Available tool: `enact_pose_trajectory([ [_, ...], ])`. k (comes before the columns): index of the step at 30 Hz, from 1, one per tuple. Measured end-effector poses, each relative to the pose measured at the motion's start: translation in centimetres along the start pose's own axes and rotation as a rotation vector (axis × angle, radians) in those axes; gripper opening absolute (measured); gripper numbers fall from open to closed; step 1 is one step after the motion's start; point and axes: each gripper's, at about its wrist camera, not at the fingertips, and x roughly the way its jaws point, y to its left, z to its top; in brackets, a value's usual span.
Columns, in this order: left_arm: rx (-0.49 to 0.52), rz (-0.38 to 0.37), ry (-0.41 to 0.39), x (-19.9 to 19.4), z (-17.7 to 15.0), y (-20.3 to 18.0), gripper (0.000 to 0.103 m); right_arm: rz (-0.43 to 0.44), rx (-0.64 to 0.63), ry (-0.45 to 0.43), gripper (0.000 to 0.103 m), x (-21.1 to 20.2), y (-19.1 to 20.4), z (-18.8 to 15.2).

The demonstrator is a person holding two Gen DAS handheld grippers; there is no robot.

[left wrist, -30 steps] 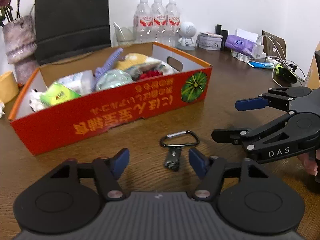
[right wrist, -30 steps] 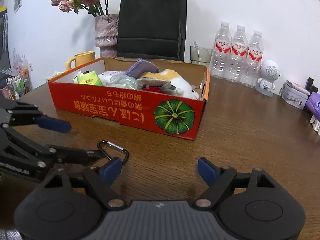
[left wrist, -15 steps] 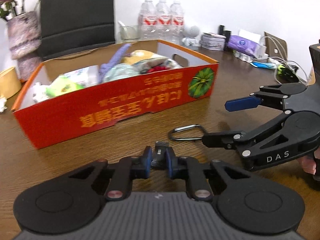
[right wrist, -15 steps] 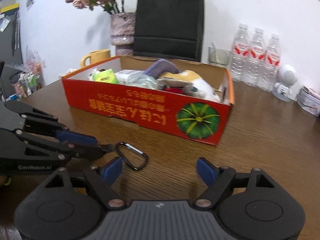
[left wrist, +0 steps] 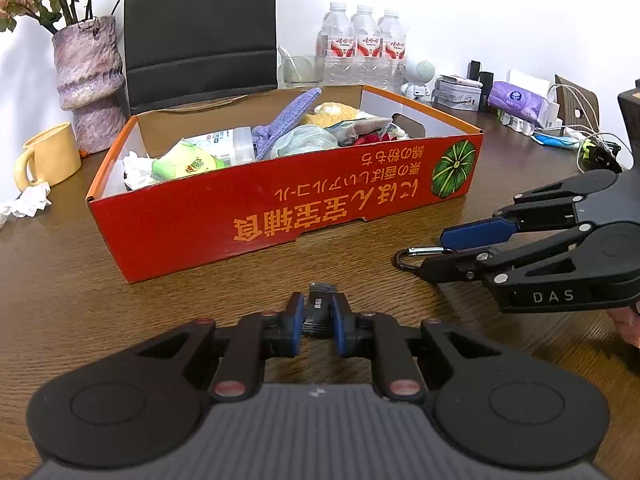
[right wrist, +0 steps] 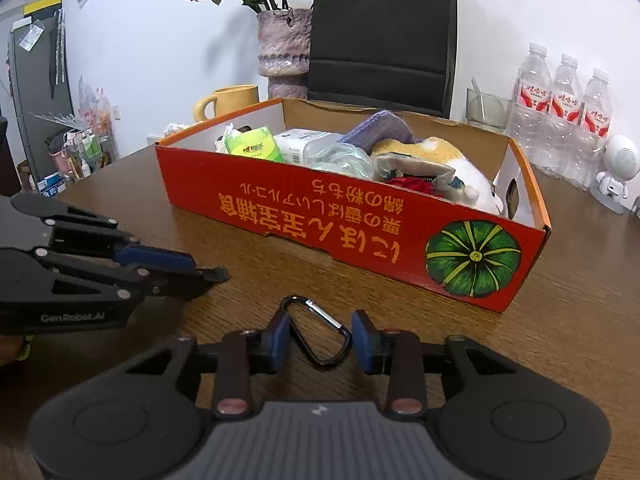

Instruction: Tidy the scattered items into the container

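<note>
A lived-in home or office room: behind the box (left wrist: 280, 216) stand a vase (left wrist: 86, 80), mug (left wrist: 48, 158), water bottles (left wrist: 364, 52) and charger cables (left wrist: 576, 120) on a wooden table (left wrist: 80, 300).

Black carabiner (right wrist: 318, 332) with silver gate: lies flat on the bench, at 6 o'clock of the box. Small black clip (left wrist: 319, 310): upright, pinched between blue pads. Red cardboard box (left wrist: 280, 216): open-topped, at 12 o'clock, holds assorted items.
</note>
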Motion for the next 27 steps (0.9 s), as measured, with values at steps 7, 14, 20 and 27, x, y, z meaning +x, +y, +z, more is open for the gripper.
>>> enact_pose_trajectory([
  [7,0.028,0.023,-0.011,0.0,-0.2,-0.5,0.016,-0.045,0.002,-0.002,0.026,-0.9,0.9,-0.6],
  [14,0.043,0.043,-0.019,-0.2,-0.4,-0.8,0.016,-0.064,0.032,-0.016,0.001,-2.1,1.3,-1.0],
  [20,0.031,0.054,-0.019,-0.7,-0.8,-0.4,0.017,0.000,0.110,-0.033,0.022,-2.6,0.5,-0.3],
  [27,0.015,0.066,-0.020,-1.7,-1.4,0.4,0.017,-0.013,-0.080,0.109,0.043,-0.2,2.2,1.1],
])
